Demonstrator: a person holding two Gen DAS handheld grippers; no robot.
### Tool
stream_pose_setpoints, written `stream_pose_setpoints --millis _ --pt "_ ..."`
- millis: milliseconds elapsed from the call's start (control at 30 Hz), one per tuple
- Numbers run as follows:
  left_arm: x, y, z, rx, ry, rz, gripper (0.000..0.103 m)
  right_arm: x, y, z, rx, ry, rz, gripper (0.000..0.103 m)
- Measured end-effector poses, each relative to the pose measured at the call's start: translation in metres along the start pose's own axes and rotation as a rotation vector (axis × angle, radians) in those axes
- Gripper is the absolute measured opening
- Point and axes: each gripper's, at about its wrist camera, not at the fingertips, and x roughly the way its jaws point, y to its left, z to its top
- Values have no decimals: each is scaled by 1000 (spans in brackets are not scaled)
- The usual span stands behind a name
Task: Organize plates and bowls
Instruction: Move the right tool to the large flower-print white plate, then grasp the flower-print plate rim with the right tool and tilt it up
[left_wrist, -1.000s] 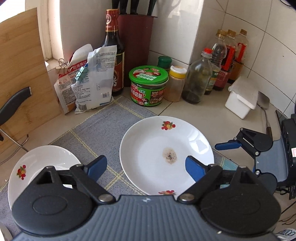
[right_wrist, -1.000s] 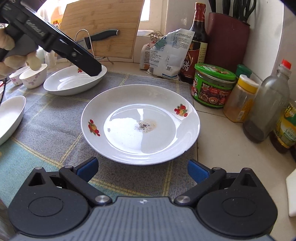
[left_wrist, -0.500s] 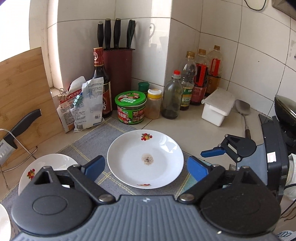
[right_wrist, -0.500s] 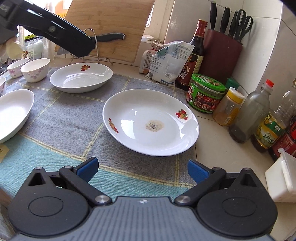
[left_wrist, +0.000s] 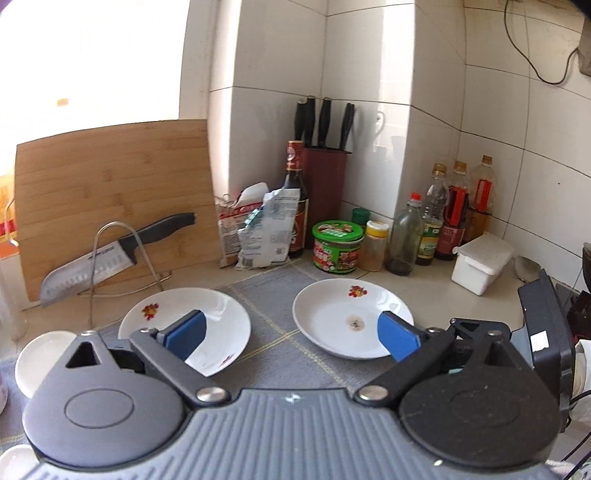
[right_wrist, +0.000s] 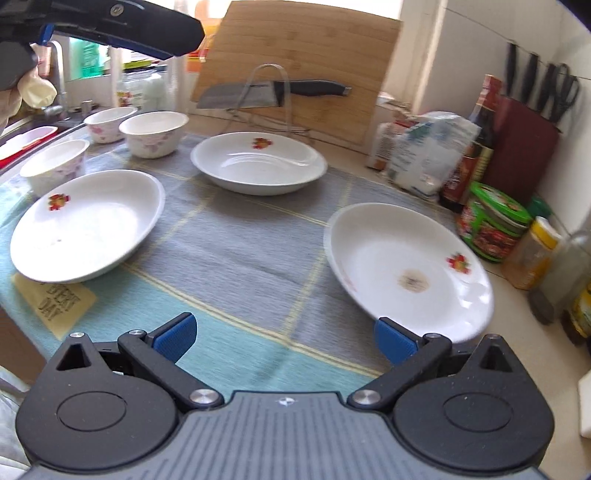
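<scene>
Three white plates with red flower prints lie on a grey-blue mat (right_wrist: 240, 266): one with a brown stain at the right (right_wrist: 406, 273) (left_wrist: 351, 317), one at the back (right_wrist: 258, 162) (left_wrist: 221, 325), one at the left (right_wrist: 88, 221). Three small floral bowls (right_wrist: 153, 131) stand at the back left. My left gripper (left_wrist: 291, 334) is open and empty, held high above the mat. My right gripper (right_wrist: 284, 338) is open and empty over the mat's front edge, its right finger close to the stained plate's near rim.
A cutting board (left_wrist: 110, 192) and a knife on a wire rack (left_wrist: 107, 254) stand at the back. Bags (left_wrist: 266, 229), a green-lidded jar (left_wrist: 336, 243), bottles (left_wrist: 436, 218), a knife block (left_wrist: 325, 162) and a white box (left_wrist: 480, 262) fill the corner.
Both grippers have pulled back and risen away from the stained plate. The right view has swung left, showing more plates and the bowls. Both stay open.
</scene>
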Motion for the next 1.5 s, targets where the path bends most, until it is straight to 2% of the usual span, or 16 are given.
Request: stream_pose_setpoints --millis 200,300,467,633,800,933,1100,1300,1500 --pt "-25 29 -30 -66 55 82 102 20 34 17 -78 10 97 103" --pt "-38 41 -45 -112 77 103 102 27 44 22 -101 27 110 103" --pt "-60 56 -74 -146 119 141 102 30 45 28 -92 49 96 103" --pt "-77 70 -112 -148 209 187 102 35 38 37 -37 74 58 103" --pt "-85 74 -145 -137 265 191 102 39 43 55 21 62 61 103" --pt "-79 73 -158 -116 283 173 102 46 51 70 50 70 132 103" --pt "-67 63 -163 -59 293 139 102 58 66 78 82 115 266 103" --pt "-57 67 -164 -80 284 96 102 73 80 78 69 180 302 103" --pt "-48 69 -160 -28 289 77 102 82 86 80 49 210 338 103"
